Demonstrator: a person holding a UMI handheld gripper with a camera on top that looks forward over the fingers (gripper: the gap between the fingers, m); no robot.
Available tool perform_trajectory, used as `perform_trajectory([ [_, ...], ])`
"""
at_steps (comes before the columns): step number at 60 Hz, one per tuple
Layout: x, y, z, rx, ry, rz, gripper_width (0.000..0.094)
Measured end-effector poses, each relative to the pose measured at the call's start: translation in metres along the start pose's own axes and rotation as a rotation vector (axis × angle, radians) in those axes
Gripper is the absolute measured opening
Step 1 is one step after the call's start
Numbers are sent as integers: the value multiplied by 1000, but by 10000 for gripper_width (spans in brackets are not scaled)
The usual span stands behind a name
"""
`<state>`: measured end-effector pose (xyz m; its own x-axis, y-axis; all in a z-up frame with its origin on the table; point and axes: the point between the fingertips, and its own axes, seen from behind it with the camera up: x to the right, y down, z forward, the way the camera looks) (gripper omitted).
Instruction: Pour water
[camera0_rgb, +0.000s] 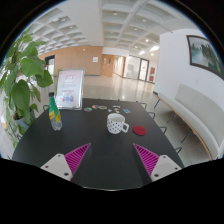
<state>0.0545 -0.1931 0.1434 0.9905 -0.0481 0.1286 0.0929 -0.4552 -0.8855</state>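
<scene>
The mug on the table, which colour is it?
White with dark markings; the mug shows in the gripper view.

No readable text anywhere. The white sign stand (69, 88) at the table's far left carries print, too small to make out. The green bottle (55, 113) near it has a label, illegible. The white mug (117, 123) has dark markings, not decipherable.

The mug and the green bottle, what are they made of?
The mug looks like glazed ceramic: white, thick-walled, with a dark pattern. The green bottle seems to be see-through plastic with a label, though glass is possible. Both stand on the dark table, beyond the gripper's open fingers.
</scene>
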Motion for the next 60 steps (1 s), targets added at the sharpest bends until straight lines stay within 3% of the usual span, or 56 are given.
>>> perform_trajectory([
  [20, -18, 32, -18, 1, 11, -36, 848],
  [35, -138, 22, -17, 78, -116, -39, 853],
  [48, -254, -23, 56, 138, -191, -29, 847],
  [60, -296, -53, 143, 173, -149, -15, 850],
])
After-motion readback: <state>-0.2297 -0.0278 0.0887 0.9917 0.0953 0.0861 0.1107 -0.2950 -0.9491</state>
